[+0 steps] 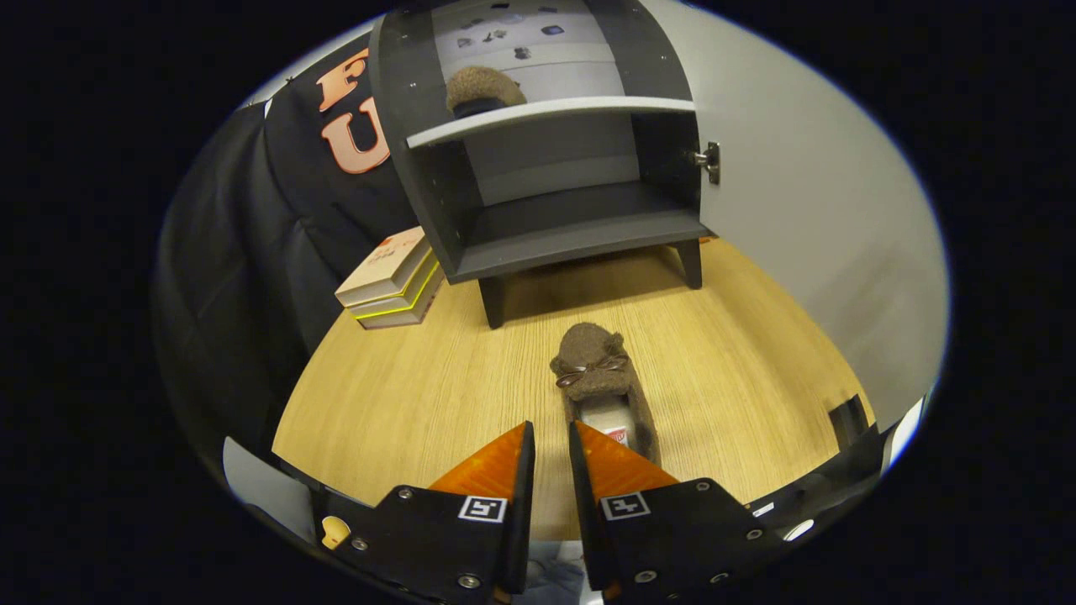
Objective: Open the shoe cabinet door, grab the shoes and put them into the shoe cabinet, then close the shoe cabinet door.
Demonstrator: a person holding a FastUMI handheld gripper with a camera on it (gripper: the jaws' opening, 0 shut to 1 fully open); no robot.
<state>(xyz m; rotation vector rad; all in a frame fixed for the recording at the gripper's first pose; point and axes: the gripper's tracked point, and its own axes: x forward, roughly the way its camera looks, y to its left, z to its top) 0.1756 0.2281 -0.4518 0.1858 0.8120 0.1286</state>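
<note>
Gripper view
Landmark: the shoe cabinet (pixel 546 168), a dark grey unit on short legs, stood on the wooden surface (pixel 403 395) beyond the fingers, against the booth wall.
Cabinet door: the door (pixel 807 210), pale on its inner face, was swung wide open to the right of the cabinet, hung on a metal hinge (pixel 709 160) at the cabinet's right edge.
Cabinet shelf: a light shelf (pixel 546 116) crossed the cabinet's upper part; the lower compartment beneath it held nothing visible.
Slipper in cabinet: one brown fuzzy slipper (pixel 483 91) sat on that shelf, toward its left side, toe end facing out.
Slipper on surface: the second brown slipper (pixel 603 382), with a small bow on its top, lay in front of the cabinet, well apart from its legs, toe pointing toward the cabinet and heel toward the fingers.
Gripper: the gripper (pixel 551 437) was low over the surface in front of the cabinet, its fingers drawn near together with only a narrow gap between them, gripping nothing.
Finger against slipper: the right finger's tip overlapped the slipper's heel end in the view; whether it touched could not be told.
Books: a stack of books (pixel 393 281) lay on the surface just left of the cabinet's left leg, beside the black cloth wall.
</note>
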